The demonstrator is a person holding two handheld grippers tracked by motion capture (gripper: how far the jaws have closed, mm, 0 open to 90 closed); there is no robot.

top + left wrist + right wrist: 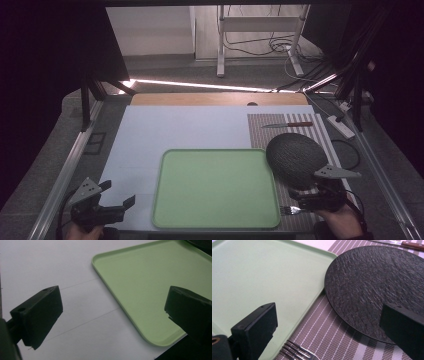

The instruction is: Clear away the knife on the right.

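In the high view, the right gripper (311, 199) hovered over the fork (290, 210) on the striped mat (320, 131), beside the dark plate (295, 157). In the left gripper view, the left gripper (112, 315) had its fingers spread beside the green tray (150, 282). In the right gripper view, the fingers were spread, with the fork's tines just below them.

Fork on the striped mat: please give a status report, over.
Both grippers open: left gripper beside green tray, right gripper just above fork. Fork not gripped. Dark plate close by, tray edge alongside.
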